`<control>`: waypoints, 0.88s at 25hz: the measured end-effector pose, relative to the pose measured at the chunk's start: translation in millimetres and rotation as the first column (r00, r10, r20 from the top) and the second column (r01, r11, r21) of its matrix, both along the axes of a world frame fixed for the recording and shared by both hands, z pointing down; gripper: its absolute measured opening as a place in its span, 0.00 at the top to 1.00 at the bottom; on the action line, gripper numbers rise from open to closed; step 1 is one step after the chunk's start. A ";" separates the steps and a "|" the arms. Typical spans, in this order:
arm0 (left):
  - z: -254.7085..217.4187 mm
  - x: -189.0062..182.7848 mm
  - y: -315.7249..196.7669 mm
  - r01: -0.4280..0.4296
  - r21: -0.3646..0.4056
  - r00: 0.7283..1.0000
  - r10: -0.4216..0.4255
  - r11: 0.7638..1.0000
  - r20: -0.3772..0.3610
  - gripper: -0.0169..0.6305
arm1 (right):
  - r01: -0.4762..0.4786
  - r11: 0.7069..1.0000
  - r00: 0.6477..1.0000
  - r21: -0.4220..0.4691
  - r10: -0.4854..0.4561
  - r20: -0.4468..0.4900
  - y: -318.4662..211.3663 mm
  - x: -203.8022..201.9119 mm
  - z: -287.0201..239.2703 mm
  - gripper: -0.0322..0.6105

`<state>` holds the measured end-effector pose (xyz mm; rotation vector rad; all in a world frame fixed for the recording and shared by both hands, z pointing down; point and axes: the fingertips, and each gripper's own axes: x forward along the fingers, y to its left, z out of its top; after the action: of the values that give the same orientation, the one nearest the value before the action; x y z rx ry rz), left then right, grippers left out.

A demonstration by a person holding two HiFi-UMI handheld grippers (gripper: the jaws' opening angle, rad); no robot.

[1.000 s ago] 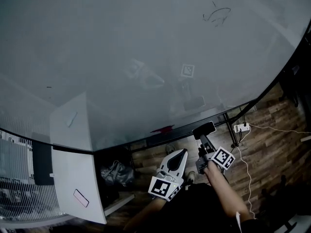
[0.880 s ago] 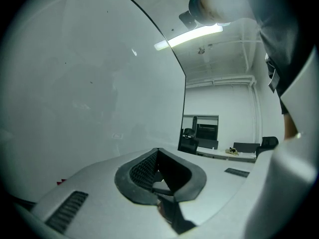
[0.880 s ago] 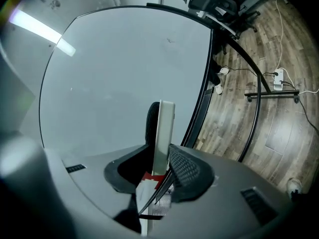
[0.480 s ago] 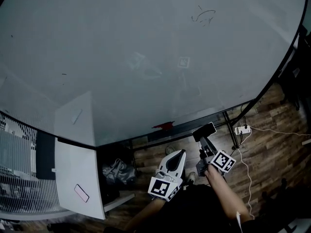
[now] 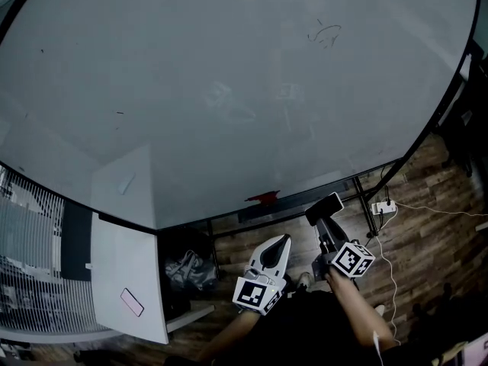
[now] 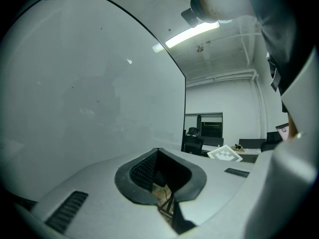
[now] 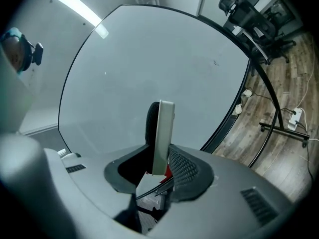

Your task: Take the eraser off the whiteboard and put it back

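The large whiteboard fills the head view, with a small dark scribble near its upper right. My right gripper is shut on the eraser, a flat black and white block, and holds it just in front of the board's lower ledge. In the right gripper view the eraser stands on edge between the jaws of that gripper and points at the board. My left gripper sits beside it, lower left. Its jaws are shut on nothing.
A red object lies on the ledge left of the eraser. A power strip and cable lie on the wooden floor by the board's stand. A dark bag sits below. A white panel stands at lower left.
The right gripper has lifted slightly and rolled a little, still gripping the eraser. The head view has swung, showing more of the board's left. The left gripper looks much the same.
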<state>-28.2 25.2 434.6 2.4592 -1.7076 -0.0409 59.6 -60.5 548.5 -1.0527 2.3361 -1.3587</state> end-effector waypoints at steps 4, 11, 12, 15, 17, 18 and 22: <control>-1.6 -9.1 -0.4 0.006 0.011 1.000 -0.006 1.000 -0.012 0.96 | -0.002 0.999 0.999 0.033 0.003 -0.033 2.4 -2.7 -8.3 0.74; -2.2 -25.7 5.9 -0.010 0.013 1.000 0.011 1.000 -0.027 0.96 | 0.004 0.995 0.992 0.102 0.010 -0.129 17.0 -12.0 -20.5 0.74; -3.1 -29.3 6.5 -0.012 0.012 1.000 0.013 1.000 -0.028 0.96 | 0.007 0.993 0.990 0.115 0.010 -0.143 19.3 -14.5 -23.2 0.74; -4.7 -38.1 8.4 -0.027 -0.002 0.999 0.027 1.000 -0.026 0.96 | 0.014 0.989 0.984 0.147 0.013 -0.177 27.3 -21.2 -30.7 0.74; -5.5 -42.9 10.4 -0.031 -0.003 0.999 0.031 1.000 -0.031 0.96 | 0.016 0.986 0.979 0.166 0.018 -0.203 33.7 -23.8 -35.5 0.74; -5.7 -45.0 11.5 -0.032 -0.004 0.999 0.032 0.999 -0.036 0.96 | 0.017 0.984 0.976 0.176 0.021 -0.216 36.9 -24.7 -37.6 0.74; -6.1 -51.3 16.5 -0.049 -0.014 0.998 0.048 0.999 -0.042 0.96 | 0.024 0.974 0.963 0.226 0.038 -0.268 51.2 -26.5 -46.3 0.74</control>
<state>-79.5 41.7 428.5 2.4700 -1.6256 -0.0727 33.1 -9.2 502.2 -1.2382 2.6007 -0.9636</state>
